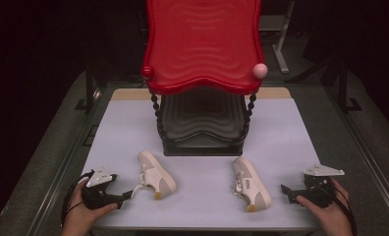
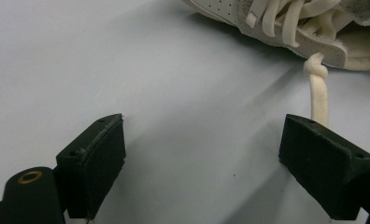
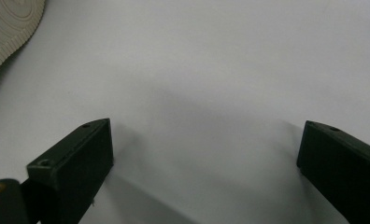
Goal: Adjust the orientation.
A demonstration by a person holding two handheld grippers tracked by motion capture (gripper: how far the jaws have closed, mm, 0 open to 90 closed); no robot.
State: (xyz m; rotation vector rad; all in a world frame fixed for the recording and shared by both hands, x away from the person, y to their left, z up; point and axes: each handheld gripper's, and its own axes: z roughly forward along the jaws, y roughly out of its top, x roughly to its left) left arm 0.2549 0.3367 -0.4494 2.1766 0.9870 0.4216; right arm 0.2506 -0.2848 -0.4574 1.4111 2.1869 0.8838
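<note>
L hand-held gripper (image 1: 128, 195) open, lace (image 2: 317, 95) just by one jaw; R hand-held gripper (image 1: 284, 191) open near R shoe (image 1: 251, 183), both on surface (image 1: 202, 196).

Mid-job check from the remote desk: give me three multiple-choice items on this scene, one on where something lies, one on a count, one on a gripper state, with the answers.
1. Where does the lace of the left shoe lie?
A. Beside one jaw of the left hand-held gripper
B. On the red rack
C. Under the right shoe

2. How many shoes lie on the table?
A. One
B. Two
C. Three

3. How does the right hand-held gripper stand?
A. Shut on a shoe
B. Shut on a lace
C. Open, nothing between the jaws

Answers: 1 A, the left gripper view shows the knotted lace running down to one jaw. 2 B, the high view shows a pair. 3 C, the right gripper view shows bare table between the spread jaws.
</note>
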